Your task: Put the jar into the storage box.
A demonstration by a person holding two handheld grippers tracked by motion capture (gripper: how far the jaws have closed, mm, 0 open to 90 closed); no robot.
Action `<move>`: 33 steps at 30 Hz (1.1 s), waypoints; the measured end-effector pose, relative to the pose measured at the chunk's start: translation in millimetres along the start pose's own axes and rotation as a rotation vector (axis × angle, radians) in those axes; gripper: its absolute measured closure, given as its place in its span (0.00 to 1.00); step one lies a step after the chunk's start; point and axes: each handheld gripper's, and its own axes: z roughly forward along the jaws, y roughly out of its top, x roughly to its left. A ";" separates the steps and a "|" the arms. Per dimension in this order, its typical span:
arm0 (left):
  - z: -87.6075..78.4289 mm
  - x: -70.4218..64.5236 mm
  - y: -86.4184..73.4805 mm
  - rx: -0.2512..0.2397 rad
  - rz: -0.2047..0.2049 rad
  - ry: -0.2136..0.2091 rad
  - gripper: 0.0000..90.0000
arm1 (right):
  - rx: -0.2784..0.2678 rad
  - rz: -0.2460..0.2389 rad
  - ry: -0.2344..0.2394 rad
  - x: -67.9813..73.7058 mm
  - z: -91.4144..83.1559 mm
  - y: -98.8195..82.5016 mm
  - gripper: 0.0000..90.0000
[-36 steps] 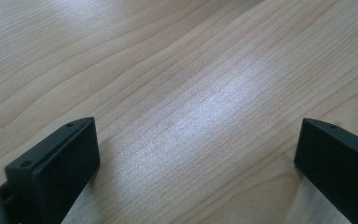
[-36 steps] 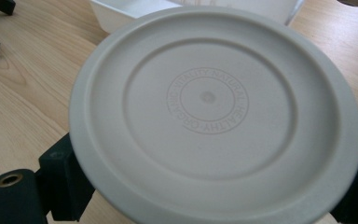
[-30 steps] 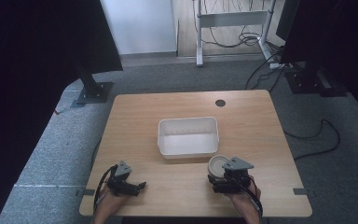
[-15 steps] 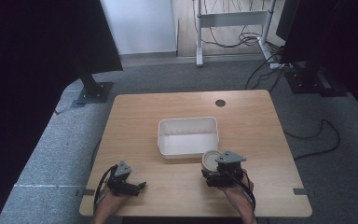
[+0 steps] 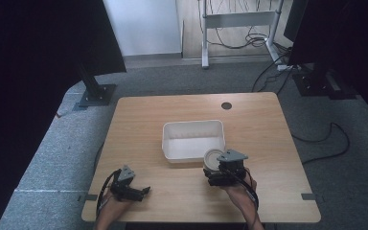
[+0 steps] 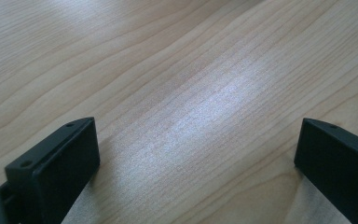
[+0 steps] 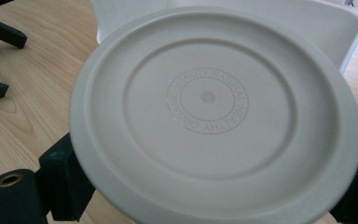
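My right gripper [image 5: 216, 166] is shut on a round white dish [image 5: 213, 156], held just above the table at the near right corner of the white rectangular tub [image 5: 172, 132]. In the right gripper view the dish [image 7: 214, 107] faces the camera with its base, which bears an embossed ring of letters, and a black jaw grips it on each side. The tub's wall [image 7: 340, 32] rises behind it. My left gripper [image 5: 143, 191] rests open on the wood near the table's front left edge. Its jaws stand wide apart over bare wood [image 6: 191, 116].
The wooden table [image 5: 139, 115] has a small round dark hole [image 5: 226, 105] at its back right. Black stands, a white frame and cables are on the grey carpet beyond the table. The left gripper's fingertips [image 7: 4, 33] show far off in the right gripper view.
My right gripper has carried the dish leftward and a little forward, up to the tub's near right corner. The left gripper has stayed still.
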 end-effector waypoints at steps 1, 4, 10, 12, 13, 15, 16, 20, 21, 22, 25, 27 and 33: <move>0.0 0.0 0.0 0.000 0.000 0.000 0.00 | -0.001 -0.004 0.000 0.2 0.6 1.5 0.10; 0.0 0.0 0.0 0.000 0.000 0.000 0.00 | -0.001 -0.011 0.001 1.3 2.9 6.3 0.10; 0.0 -0.1 0.0 0.000 -0.002 0.000 0.00 | -0.004 -0.020 0.004 2.4 8.5 16.2 0.10; 0.1 0.0 0.1 0.000 0.000 0.000 0.00 | -0.006 -0.023 0.005 3.0 10.5 19.8 0.10; 0.1 0.0 0.1 0.000 0.000 0.000 0.00 | -0.006 -0.023 0.005 3.0 10.5 19.8 0.10; 0.1 0.1 0.2 0.000 0.000 0.000 0.00 | -0.010 -0.029 0.011 4.4 14.3 25.9 0.10; 0.1 0.1 0.2 0.000 0.000 0.000 0.00 | -0.012 -0.034 0.013 4.8 15.6 27.3 0.10; 0.2 0.1 0.3 0.000 0.001 0.000 0.00 | -0.013 -0.040 0.024 7.0 21.1 32.7 0.10; 0.4 0.1 0.3 -0.001 0.000 0.000 0.00 | -0.013 -0.046 0.026 7.3 22.7 34.1 0.10; 0.4 0.1 0.3 -0.001 0.000 0.000 0.00 | -0.015 -0.045 0.027 7.8 23.9 35.1 0.10; 0.4 0.0 0.2 -0.001 -0.001 -0.001 0.00 | -0.016 -0.050 0.032 8.6 28.5 39.1 0.10; 0.5 0.1 0.3 -0.002 -0.001 0.000 0.00 | -0.018 -0.049 0.032 8.8 31.4 41.7 0.10; 0.5 0.2 0.4 -0.002 0.001 0.000 0.00 | -0.018 -0.050 0.031 8.2 40.6 47.9 0.10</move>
